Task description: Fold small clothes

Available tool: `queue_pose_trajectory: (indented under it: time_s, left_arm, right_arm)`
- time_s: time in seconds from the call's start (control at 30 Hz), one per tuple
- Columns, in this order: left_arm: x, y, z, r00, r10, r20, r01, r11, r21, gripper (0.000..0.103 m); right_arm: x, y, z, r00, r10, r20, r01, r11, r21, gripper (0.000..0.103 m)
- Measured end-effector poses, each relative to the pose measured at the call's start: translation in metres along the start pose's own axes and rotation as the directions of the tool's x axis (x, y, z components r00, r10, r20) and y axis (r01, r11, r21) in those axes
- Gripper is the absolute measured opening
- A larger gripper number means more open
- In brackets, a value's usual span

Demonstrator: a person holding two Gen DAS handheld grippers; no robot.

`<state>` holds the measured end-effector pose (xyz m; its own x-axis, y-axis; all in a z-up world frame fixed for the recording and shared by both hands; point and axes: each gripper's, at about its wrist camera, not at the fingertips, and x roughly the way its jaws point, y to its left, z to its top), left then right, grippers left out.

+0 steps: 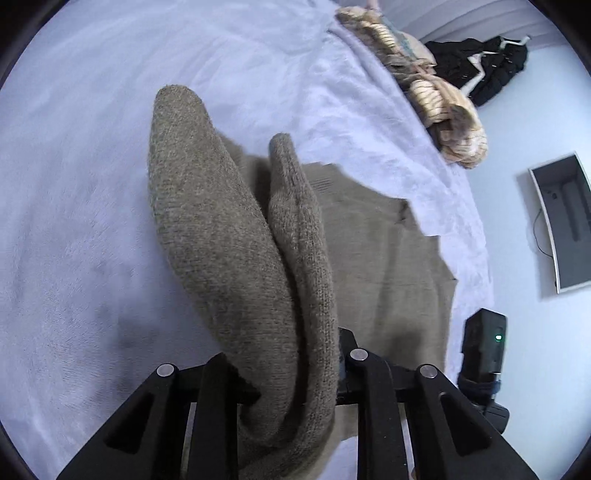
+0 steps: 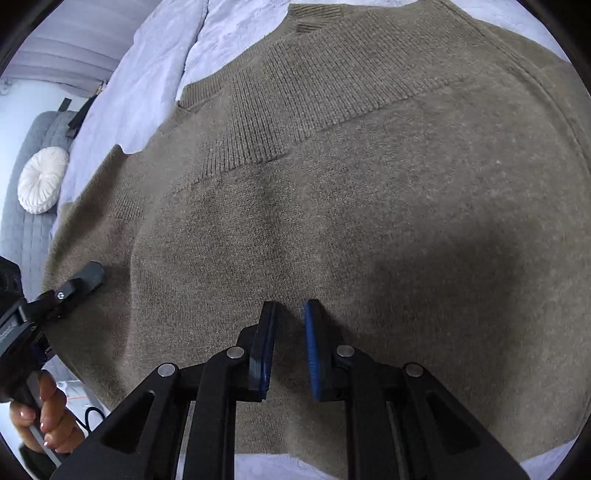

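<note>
The left gripper (image 1: 295, 387) is clamped on a thick fold of the sweater (image 1: 229, 236), which stands up in two rounded humps along its hidden fingers. The right gripper (image 2: 290, 347) has its jaws parted, blue pads (image 2: 314, 354) facing each other with a narrow gap and nothing between them, tips at or just above the knit.

The sweater (image 2: 332, 184) is an olive-brown knit spread across the bed (image 1: 74, 184), ribbed collar (image 2: 314, 14) at the far end in the right wrist view. One panel already lies folded over the body, its straight edge running diagonally across the chest. Judging from this, the fold is partly made: one side is in, the portion in the left gripper is being carried over, and the final fold into a compact stack is not yet done.

Beyond the sweater lie a striped tan garment (image 1: 436, 99) near the bed's edge and dark clothes (image 1: 480, 66) farther off. A grey sofa (image 2: 33, 221) with a round white cushion (image 2: 42, 179) stands beside the bed.

No brand, label or writing is legible anywhere.
</note>
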<state>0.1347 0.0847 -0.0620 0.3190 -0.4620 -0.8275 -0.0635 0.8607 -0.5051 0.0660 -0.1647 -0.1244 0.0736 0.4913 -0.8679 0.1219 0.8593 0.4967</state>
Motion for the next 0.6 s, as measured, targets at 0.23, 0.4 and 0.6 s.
queue_pose_trajectory:
  time_s: [0.23, 0.4, 0.6]
  left_arm:
    - [0.000, -0.116, 0.009, 0.998, -0.064, 0.017, 0.059, 0.978, 0.201, 0.023]
    - [0.048, -0.199, -0.001, 0.996, -0.070, -0.057, 0.085, 0.930, 0.357, 0.023]
    - [0.127, -0.240, -0.036, 0.977, 0.122, -0.174, -0.024, 0.877, 0.480, 0.024]
  right_arm:
    - [-0.073, -0.066, -0.019, 0.976, 0.207, 0.070, -0.212, 0.973, 0.089, 0.020]
    - [-0.123, -0.127, -0.033, 0.936, 0.271, 0.224, -0.314, 0.932, 0.182, 0.031]
    - [-0.109, -0.196, -0.048, 0.895, 0.364, 0.259, -0.439, 0.823, 0.360, 0.046]
